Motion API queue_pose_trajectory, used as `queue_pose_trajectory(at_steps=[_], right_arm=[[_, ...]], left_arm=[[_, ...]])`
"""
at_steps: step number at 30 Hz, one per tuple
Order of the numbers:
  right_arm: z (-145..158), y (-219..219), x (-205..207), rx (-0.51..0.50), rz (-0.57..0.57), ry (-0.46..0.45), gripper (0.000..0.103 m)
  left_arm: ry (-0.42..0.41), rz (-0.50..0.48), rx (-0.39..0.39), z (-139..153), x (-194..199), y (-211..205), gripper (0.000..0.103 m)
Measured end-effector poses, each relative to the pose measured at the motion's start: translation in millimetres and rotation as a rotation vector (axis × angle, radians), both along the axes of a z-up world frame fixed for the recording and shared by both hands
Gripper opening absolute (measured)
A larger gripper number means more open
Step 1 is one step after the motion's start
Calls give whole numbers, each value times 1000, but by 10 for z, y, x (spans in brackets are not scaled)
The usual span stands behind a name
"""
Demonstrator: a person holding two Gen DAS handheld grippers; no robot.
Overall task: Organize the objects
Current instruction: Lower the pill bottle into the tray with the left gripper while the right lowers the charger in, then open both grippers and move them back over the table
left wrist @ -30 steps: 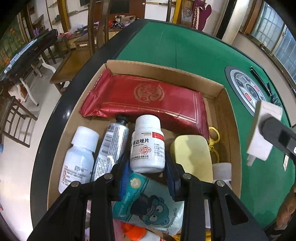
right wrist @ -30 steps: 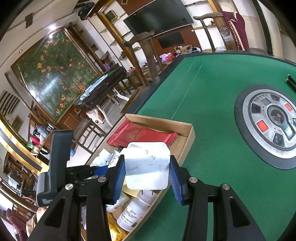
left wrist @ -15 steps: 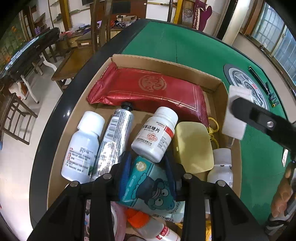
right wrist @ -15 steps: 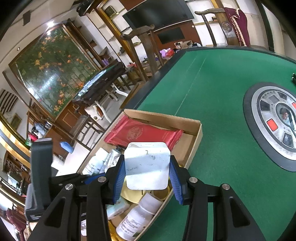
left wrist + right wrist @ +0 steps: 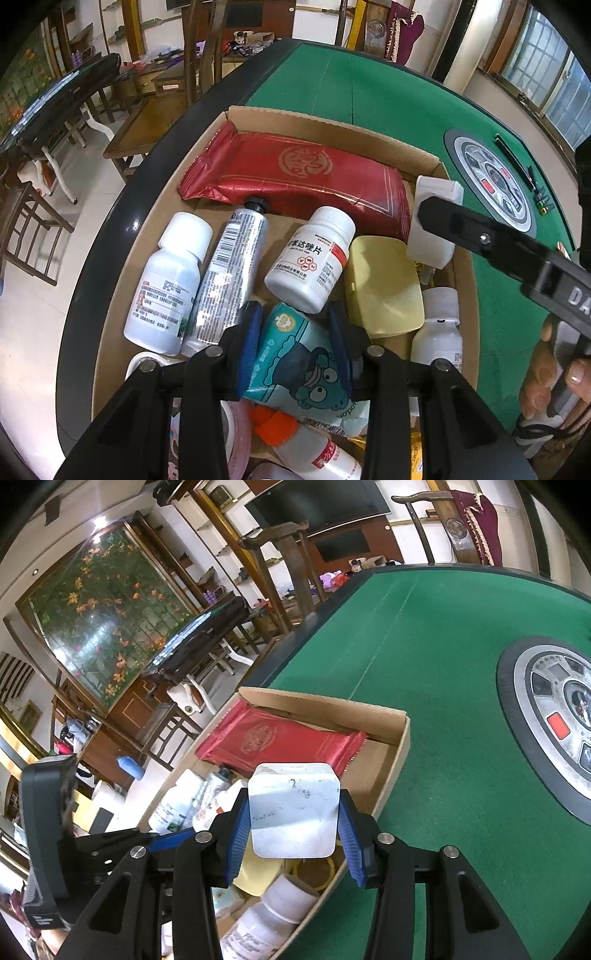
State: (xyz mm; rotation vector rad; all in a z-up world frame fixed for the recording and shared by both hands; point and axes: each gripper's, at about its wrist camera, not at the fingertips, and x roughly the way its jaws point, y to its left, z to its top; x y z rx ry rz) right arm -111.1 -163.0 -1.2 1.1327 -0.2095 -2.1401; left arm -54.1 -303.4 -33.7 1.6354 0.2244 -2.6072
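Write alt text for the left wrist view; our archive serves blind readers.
The left gripper hangs over an open cardboard box on a green felt table, its blue-padded jaws either side of a teal cartoon-printed packet. Beyond lie a red foil pouch, white pill bottles and a yellow case. The right gripper holds a white square box at the box's right.

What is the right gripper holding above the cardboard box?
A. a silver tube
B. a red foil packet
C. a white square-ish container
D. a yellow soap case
C: in the right wrist view the right gripper is clamped on the white container, while the red packet, yellow case and silver tube lie in the cardboard box.
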Motion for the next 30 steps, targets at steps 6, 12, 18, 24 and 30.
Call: queue_pose_trajectory(at_steps=[6, 12, 18, 24, 30], right_arm=[[15, 86, -5, -11, -12, 27, 51], [183, 313, 82, -53, -32, 81, 59], [267, 619, 309, -65, -39, 105, 80], [252, 891, 518, -75, -38, 72, 100], [260, 1263, 707, -32, -43, 115, 103]], left_arm=[[1, 2, 0, 3, 16, -13, 36], [30, 13, 16, 82, 88, -38, 38], [105, 16, 38, 260, 209, 1, 49], [168, 21, 65, 411, 366, 174, 62], [182, -38, 61, 496, 463, 536, 64]])
